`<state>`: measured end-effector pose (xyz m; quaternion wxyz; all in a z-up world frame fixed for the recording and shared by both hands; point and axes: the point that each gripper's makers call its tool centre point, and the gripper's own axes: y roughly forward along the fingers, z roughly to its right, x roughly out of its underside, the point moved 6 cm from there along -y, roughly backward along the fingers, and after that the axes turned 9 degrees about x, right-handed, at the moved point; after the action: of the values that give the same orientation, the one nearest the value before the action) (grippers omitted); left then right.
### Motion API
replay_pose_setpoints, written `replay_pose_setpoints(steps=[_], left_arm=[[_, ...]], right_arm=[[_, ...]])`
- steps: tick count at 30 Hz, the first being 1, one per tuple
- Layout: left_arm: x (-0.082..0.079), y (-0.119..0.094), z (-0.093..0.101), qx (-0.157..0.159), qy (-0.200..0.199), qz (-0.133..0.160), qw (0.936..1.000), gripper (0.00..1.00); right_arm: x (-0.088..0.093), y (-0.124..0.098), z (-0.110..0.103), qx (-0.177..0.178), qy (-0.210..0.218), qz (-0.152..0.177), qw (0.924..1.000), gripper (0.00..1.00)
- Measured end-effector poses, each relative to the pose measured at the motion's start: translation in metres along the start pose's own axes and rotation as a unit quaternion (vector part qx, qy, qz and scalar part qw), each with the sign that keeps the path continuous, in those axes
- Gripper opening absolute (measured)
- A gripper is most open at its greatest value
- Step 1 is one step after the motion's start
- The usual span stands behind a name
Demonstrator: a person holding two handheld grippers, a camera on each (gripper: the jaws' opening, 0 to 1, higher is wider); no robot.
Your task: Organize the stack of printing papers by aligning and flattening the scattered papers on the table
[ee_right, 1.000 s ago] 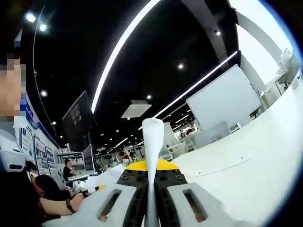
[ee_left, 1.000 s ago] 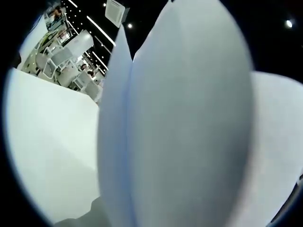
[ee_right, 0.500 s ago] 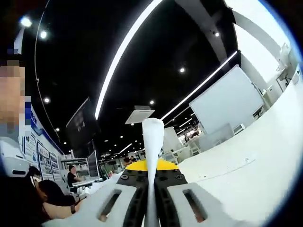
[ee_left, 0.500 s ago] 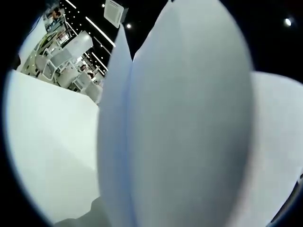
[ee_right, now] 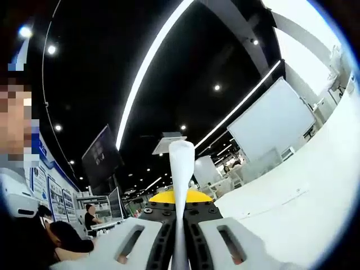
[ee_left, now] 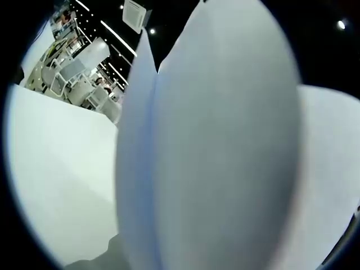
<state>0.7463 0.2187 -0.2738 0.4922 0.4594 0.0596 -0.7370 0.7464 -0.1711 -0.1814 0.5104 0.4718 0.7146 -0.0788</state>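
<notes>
The paper stack (ee_left: pixel 225 152) stands right against the lens in the left gripper view. Its white sheets bulge apart on both sides of a vertical fold line. They rise from the bottom middle, where my left gripper's jaws pinch them, and they hide those jaws. In the right gripper view, my right gripper (ee_right: pixel 180 211) is shut on the paper stack (ee_right: pixel 181 169), seen edge-on as a thin white strip standing up between the two white jaws. Both views look upward toward a dark ceiling.
A white table surface (ee_left: pixel 56 169) slopes past the left of the sheets, and the white table (ee_right: pixel 292 208) also spreads out to the right. A whiteboard (ee_right: pixel 273 121) stands beyond it. A seated person (ee_right: pixel 90 216) and desks are far off at the lower left.
The right gripper view has tilted a little, so the room's lights and whiteboard have shifted. The paper stays pinched the same way in both views.
</notes>
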Motion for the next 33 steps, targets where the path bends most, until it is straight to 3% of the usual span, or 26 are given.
replay_pose_setpoints(steps=[18, 33], left_arm=[[0.005, 0.003, 0.004, 0.002, 0.027, -0.019, 0.9994, 0.06], [0.003, 0.002, 0.003, 0.003, 0.025, -0.020, 0.9995, 0.06]], right_arm=[[-0.003, 0.002, -0.007, -0.010, 0.008, 0.011, 0.9999, 0.00], [0.000, 0.008, -0.022, -0.018, 0.028, 0.025, 0.9991, 0.00]])
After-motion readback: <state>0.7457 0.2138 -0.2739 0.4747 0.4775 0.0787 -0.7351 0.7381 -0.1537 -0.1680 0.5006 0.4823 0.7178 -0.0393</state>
